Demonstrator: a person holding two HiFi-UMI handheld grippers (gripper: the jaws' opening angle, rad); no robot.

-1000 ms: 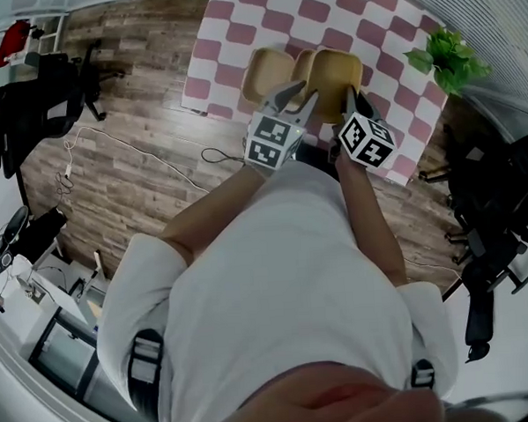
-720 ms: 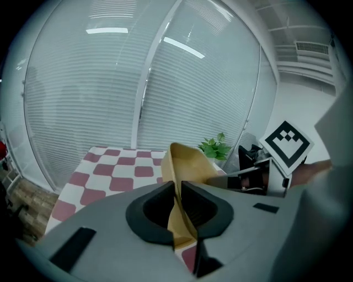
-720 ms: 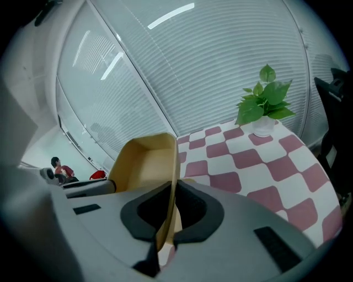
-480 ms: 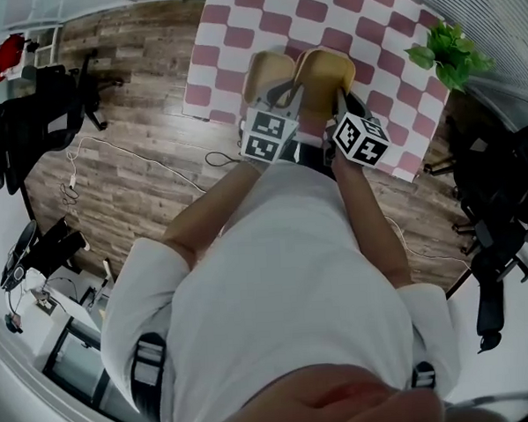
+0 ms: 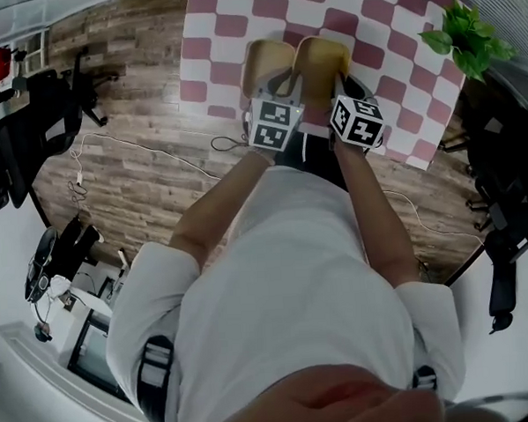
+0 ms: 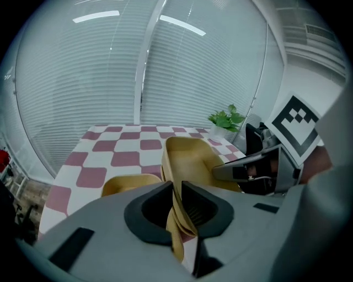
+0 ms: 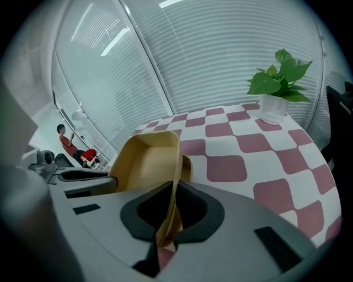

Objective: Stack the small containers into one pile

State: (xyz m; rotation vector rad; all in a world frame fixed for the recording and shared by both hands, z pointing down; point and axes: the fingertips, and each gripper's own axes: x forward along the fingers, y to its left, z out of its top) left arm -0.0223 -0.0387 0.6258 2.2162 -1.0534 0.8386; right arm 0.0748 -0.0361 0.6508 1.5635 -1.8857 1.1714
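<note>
A tan container (image 5: 320, 60) (image 6: 193, 160) (image 7: 148, 160) is held over the pink-and-white checked table (image 5: 387, 32). My left gripper (image 5: 284, 85) (image 6: 175, 201) is shut on its left rim, and the rim looks layered between the jaws. My right gripper (image 5: 346, 85) (image 7: 170, 212) is shut on its right rim. A second tan container (image 5: 267, 63) (image 6: 129, 184) sits on the table just to the left, close beside the held one. Part of another tan rim (image 7: 187, 165) shows behind the held container in the right gripper view.
A potted green plant (image 5: 467, 41) (image 7: 278, 77) stands at the table's far right corner. The table's near edge (image 5: 223, 111) lies just under my grippers. Black office chairs (image 5: 503, 228) stand on the wooden floor to either side, and a cable (image 5: 155, 150) runs across it.
Both grippers moved left with the held container. The middle container seen a second ago between the two others is now covered by it.
</note>
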